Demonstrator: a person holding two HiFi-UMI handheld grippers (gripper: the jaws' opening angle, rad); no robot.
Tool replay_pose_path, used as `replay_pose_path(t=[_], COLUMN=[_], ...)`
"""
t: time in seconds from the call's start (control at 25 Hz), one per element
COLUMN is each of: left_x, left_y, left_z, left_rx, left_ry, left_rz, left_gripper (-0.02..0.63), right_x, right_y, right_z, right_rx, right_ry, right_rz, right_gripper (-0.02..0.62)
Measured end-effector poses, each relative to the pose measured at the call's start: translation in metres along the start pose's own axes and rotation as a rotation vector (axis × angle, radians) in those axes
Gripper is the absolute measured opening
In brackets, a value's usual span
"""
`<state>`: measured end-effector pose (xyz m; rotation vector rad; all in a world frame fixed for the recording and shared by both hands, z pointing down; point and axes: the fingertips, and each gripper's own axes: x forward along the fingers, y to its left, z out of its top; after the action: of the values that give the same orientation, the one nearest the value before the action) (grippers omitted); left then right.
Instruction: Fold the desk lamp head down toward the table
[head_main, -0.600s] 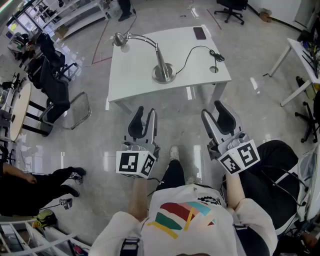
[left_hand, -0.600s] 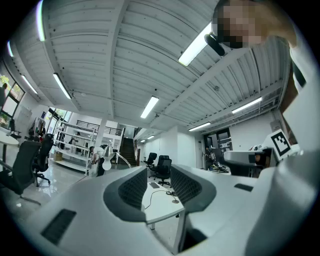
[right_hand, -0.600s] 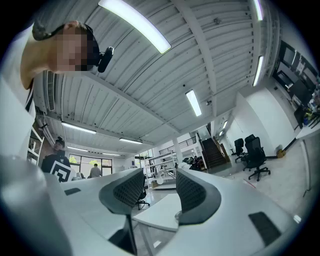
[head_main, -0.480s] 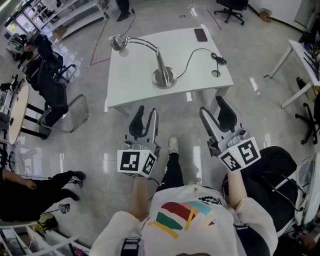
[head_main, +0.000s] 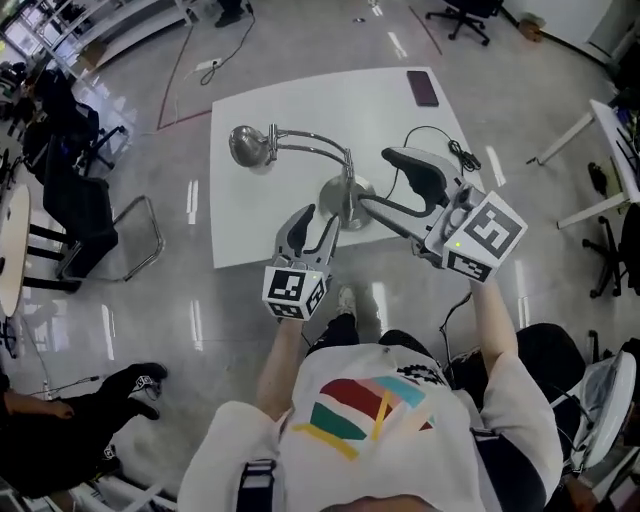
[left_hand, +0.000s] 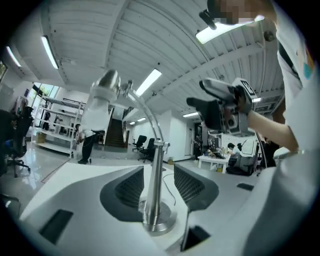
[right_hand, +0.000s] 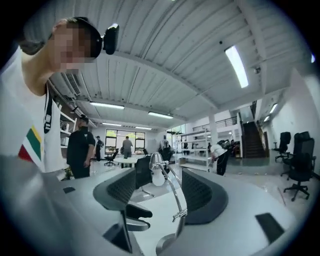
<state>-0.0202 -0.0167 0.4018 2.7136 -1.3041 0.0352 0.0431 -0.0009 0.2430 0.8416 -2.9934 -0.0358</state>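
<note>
Left hand-held gripper (head_main: 312, 224) and right hand-held gripper (head_main: 376, 180) both gape wide around the lamp post (head_main: 347, 176).

The chrome desk lamp (head_main: 310, 140) stands upright on its round base (head_main: 335, 190) at the near edge of the white table (head_main: 250, 230), curved arm reaching left, dome head (head_main: 248, 146) raised.

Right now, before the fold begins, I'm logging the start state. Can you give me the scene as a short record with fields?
Lamp: desk lamp standing on white table, head raised, not folded
Left gripper: open, lamp post seen in the gap between its fingers, not gripped
Right gripper: open, holding nothing, at the lamp from the right
Also on table: black cable, phone
</note>
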Motion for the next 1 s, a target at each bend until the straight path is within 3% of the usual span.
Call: replay_pose_path(t=[0.2,0.28,0.32,0.56,0.72,0.84,0.92,1.0], left_x=[0.054,0.07,0.078,0.104,0.111,0.111,0.112,0.115], left_y=[0.049,0.058,0.061,0.069,0.068,0.078,0.081,0.079], left_z=[-0.035,-0.045,-0.053,-0.109,-0.136,-0.153,-0.155,-0.155], left_rx=[-0.017,-0.002,0.007,0.028,0.001,-0.022,0.004,0.041], left_ry=[0.138,0.171,0.19,0.339,0.427,0.494,0.494,0.492], left_rz=[-0.074,-0.09,-0.098,-0.099,-0.117,-0.105,-0.105,-0.104], left_gripper=[0.205,0.088,0.077,0.077,0.079,0.08,0.08,0.08], right_x=[0.077,0.097,0.104,0.12,0.126,0.137,0.142,0.142], right_y=[-0.042,-0.058,-0.063,-0.064,-0.062,-0.056,-0.055,-0.058], right_z=[-0.019,-0.023,-0.026,-0.045,-0.051,-0.053,-0.053,-0.053], right_rx=[0.022,0.037,0.045,0.058,-0.031,-0.066,-0.098,-0.114], right_ry=[0.166,0.214,0.237,0.395,0.457,0.49,0.507,0.528], right_rz=[0.155,0.208,0.239,0.463,0.513,0.547,0.546,0.547], right_gripper=[0.29,0.288,0.288,0.285,0.219,0.216,0.16,0.156])
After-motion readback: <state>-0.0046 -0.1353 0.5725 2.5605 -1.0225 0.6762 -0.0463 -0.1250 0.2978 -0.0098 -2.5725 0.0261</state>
